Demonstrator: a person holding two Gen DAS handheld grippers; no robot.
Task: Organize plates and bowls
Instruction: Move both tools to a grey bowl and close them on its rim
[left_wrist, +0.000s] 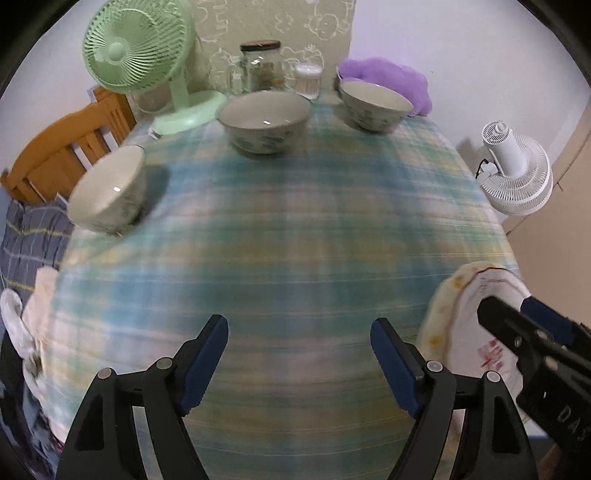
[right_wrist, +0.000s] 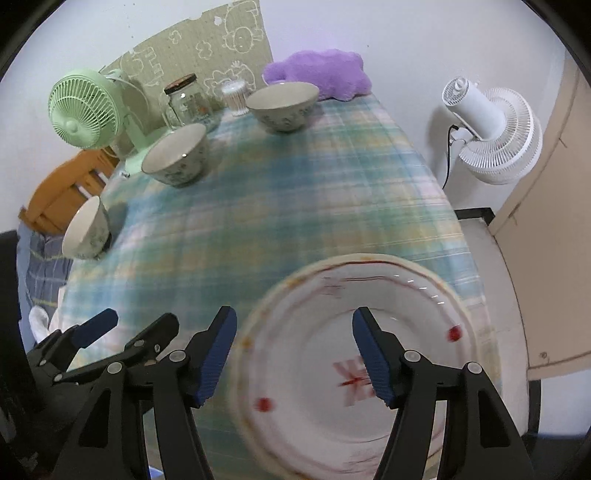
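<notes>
Three patterned bowls stand apart on the plaid tablecloth (left_wrist: 295, 229): one at the left edge (left_wrist: 107, 192) (right_wrist: 86, 229), one at mid-back (left_wrist: 264, 122) (right_wrist: 177, 155), one at back right (left_wrist: 375, 105) (right_wrist: 282, 105). A white plate with red markings (right_wrist: 332, 369) (left_wrist: 465, 332) lies at the near right, with a yellowish rim showing under it. My right gripper (right_wrist: 294, 314) (left_wrist: 517, 308) hovers open above that plate, its pads off it. My left gripper (left_wrist: 299, 326) (right_wrist: 131, 325) is open over bare cloth, left of the plate, with nothing between its fingers.
At the table's back stand a green fan (left_wrist: 136, 48), a glass jar (left_wrist: 262, 66), a small clear container (left_wrist: 306, 79) and a purple plush (left_wrist: 388, 81). A white fan (right_wrist: 491, 129) stands on the floor to the right. A wooden chair (left_wrist: 55, 155) is at the left.
</notes>
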